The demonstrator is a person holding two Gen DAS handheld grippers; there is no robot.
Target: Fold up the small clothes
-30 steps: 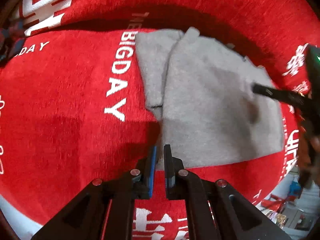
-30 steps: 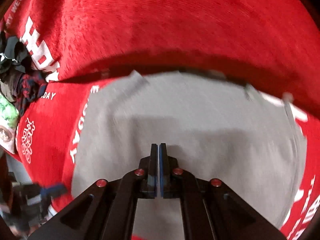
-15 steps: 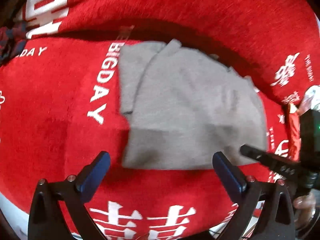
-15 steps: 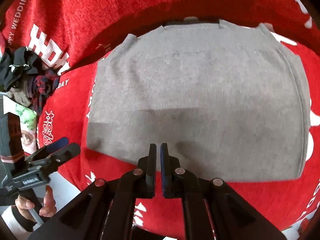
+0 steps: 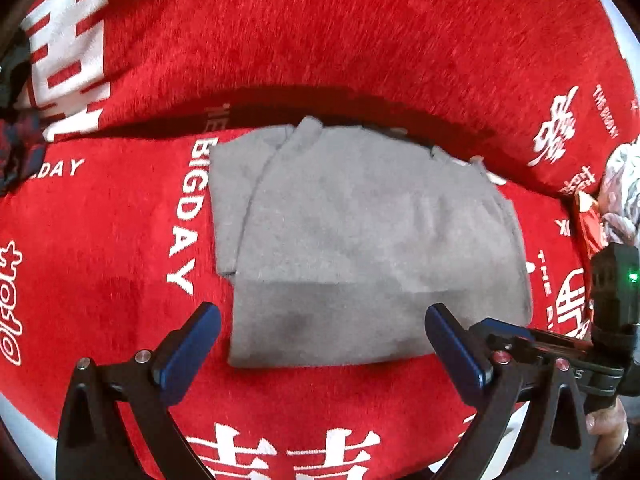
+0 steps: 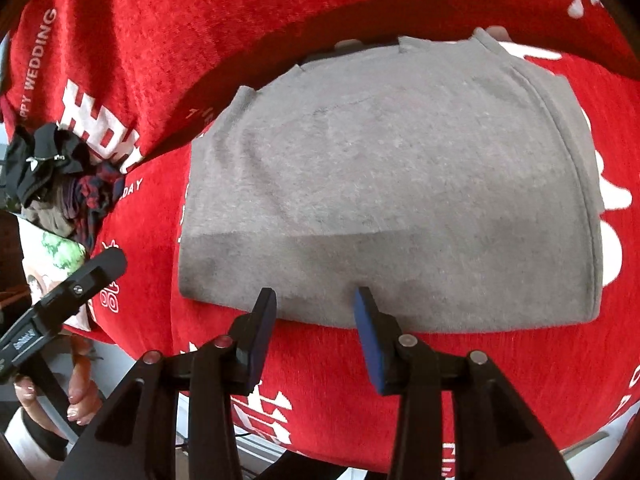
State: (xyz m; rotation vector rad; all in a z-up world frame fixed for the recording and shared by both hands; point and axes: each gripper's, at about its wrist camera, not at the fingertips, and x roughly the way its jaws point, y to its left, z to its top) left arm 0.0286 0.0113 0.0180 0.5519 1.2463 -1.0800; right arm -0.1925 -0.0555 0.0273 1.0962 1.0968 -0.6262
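Observation:
A folded grey garment (image 5: pixel 360 240) lies flat on a red cover with white lettering (image 5: pixel 120 260). My left gripper (image 5: pixel 320 330) hangs above the garment's near edge, jaws wide open and empty. In the right wrist view the same grey garment (image 6: pixel 392 184) fills the middle. My right gripper (image 6: pixel 316 302) is over its near edge with the jaws opening and nothing between the pads. The other gripper shows at each view's side: the right one (image 5: pixel 532 336) and the left one (image 6: pixel 72 284).
A heap of dark and plaid clothes (image 6: pixel 60 176) lies at the left end of the red cover, by its raised back (image 6: pixel 200 40). A patterned item (image 5: pixel 620 200) sits at the right end. A person's hand (image 6: pixel 80 396) holds the left gripper's handle.
Both grippers were shut a second ago. The left one opened wide and drew back from the garment. The right one pulled back to the near edge and has begun to open.

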